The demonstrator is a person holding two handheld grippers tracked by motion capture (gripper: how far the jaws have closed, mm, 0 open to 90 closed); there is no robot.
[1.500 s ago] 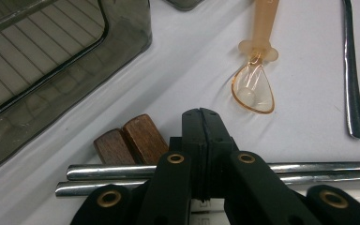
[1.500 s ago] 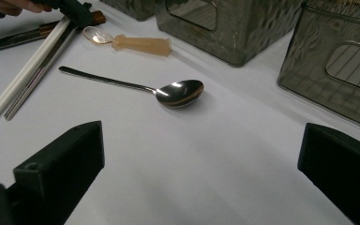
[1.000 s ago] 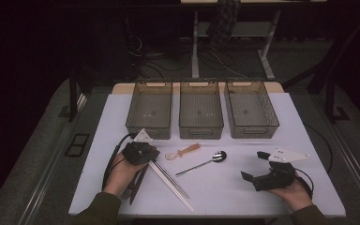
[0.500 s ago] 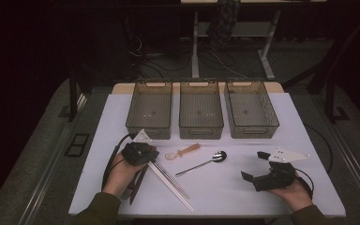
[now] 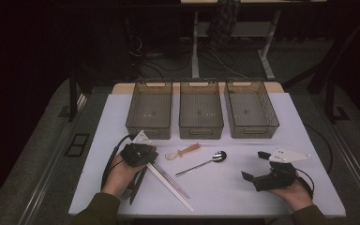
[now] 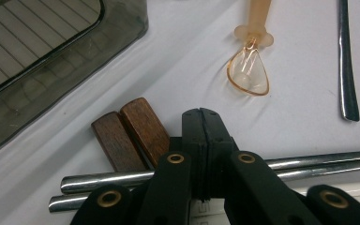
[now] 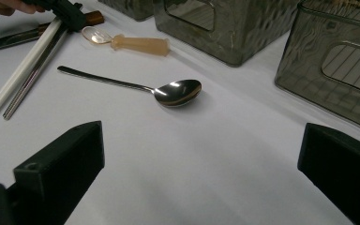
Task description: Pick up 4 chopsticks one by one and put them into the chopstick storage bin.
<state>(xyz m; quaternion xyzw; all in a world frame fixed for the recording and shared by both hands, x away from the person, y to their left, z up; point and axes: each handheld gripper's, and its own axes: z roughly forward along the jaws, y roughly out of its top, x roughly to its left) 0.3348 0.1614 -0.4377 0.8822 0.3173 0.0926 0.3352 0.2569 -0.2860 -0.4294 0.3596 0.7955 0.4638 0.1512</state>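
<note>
High view: dim room, black at the edges; white surface (image 5: 225,187) the one lit area, grainy. Gripper views brighter, light from above. Glare on spoon (image 7: 177,92) bowl and chopsticks (image 6: 309,164). Soft shadows. Near jaws blurred, bins (image 7: 225,28) slightly soft.

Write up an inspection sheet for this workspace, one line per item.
Surface: white table, flat.
Job's things: metal chopsticks, white chopsticks and wooden handles by the left gripper; metal spoon, amber plastic spoon at centre.
Clutter: three empty smoky bins in a row.
Grippers: left gripper shut, holding nothing; right gripper open, empty.
Cables: black cable from the left gripper.
Surroundings: dark floor, desk legs behind.
</note>
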